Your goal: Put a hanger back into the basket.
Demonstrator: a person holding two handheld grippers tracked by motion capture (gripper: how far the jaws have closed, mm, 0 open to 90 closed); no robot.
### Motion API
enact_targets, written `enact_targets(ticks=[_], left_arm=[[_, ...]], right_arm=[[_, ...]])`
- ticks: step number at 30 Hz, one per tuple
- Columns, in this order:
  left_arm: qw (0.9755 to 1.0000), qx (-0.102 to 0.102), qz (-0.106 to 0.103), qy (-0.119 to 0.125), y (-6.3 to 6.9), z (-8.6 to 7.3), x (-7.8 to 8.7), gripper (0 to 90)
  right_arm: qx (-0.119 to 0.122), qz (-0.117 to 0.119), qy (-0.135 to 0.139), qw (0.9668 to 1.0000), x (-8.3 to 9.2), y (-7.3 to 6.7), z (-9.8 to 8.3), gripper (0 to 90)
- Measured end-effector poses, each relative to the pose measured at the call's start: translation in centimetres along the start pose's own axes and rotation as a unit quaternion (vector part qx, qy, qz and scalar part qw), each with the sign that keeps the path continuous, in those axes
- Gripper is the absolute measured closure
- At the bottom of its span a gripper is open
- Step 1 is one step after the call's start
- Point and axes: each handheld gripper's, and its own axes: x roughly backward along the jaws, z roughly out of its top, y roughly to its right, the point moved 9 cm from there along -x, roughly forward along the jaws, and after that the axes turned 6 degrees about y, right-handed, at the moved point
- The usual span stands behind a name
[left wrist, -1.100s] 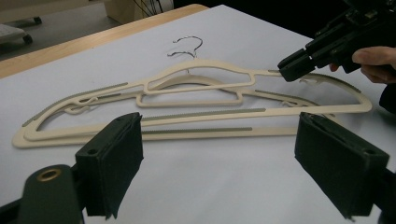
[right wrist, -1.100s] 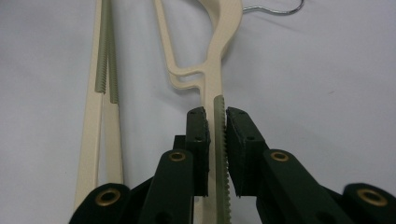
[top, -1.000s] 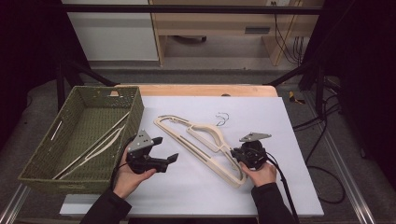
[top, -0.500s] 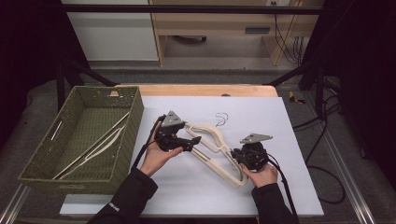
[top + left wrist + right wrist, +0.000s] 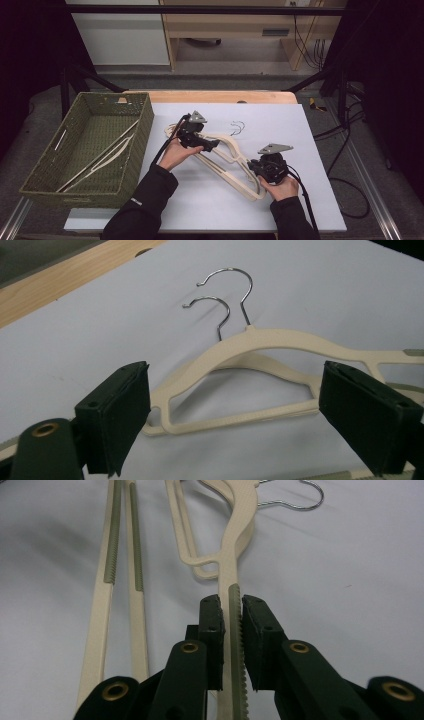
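Cream hangers [image 5: 227,150] lie stacked on the bench [image 5: 310,130]; right claw [image 5: 231,630] pinches one arm, left claw [image 5: 235,410] spread over them. Risk: hooks [image 5: 230,295] tangle, so lifting drags both.

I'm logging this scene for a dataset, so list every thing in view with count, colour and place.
hangers: two, cream with metal hooks, stacked on the white sheet between the hands
hanger in basket: at least one, cream, lying slantwise on the basket floor
basket: one, green woven, left of the sheet
white sheet: one, covering the tabletop
table: one, wood edge showing at the far side
left claw: one, black, jaws open on either side of the hangers' shoulder, not touching
right claw: one, black, shut on the ribbed arm of a hanger
hands: two, dark sleeves, coming in from the near edge
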Motion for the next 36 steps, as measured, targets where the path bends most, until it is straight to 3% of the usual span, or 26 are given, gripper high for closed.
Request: enact_targets(ticks=[10,11,16,23,26,27,29,36], left_arm=[[0.9994,-0.014,-0.017,-0.028,-0.6,-0.9,-2.9,13.8],[0.9989,-0.025,-0.013,-0.038,-0.6,-1.2,-3.5,14.3],[0.9976,-0.042,-0.010,-0.054,-0.8,-1.8,-4.5,19.4],[0.9956,-0.056,-0.012,-0.074,-0.9,-2.5,-5.6,32.2],[0.9943,-0.068,-0.004,-0.082,-1.0,-2.7,-5.9,42.5],[0.9940,-0.071,-0.002,-0.083,-1.1,-2.7,-5.9,42.5],[0.9936,-0.076,0.005,-0.083,-1.2,-2.6,-6.0,50.2],[0.9887,-0.113,0.012,-0.097,-1.2,-2.9,-5.8,58.6]], right_arm=[[0.005,0.001,-0.001,1.0000,0.1,-0.1,-0.1,79.8],[0.003,0.002,-0.003,1.0000,0.1,-0.2,-0.1,79.8],[0.008,0.004,-0.002,1.0000,0.1,-0.3,-0.1,79.8],[0.017,0.007,0.001,0.9998,0.2,-0.4,-0.1,79.7],[0.005,0.009,-0.001,0.9999,0.3,-0.7,-0.1,79.7],[0.022,0.008,-0.002,0.9997,0.3,-0.5,-0.3,79.7],[0.022,0.009,-0.003,0.9997,0.3,-0.5,-0.4,79.7],[0.025,0.008,-0.002,0.9997,0.6,-0.5,-0.5,79.7]])
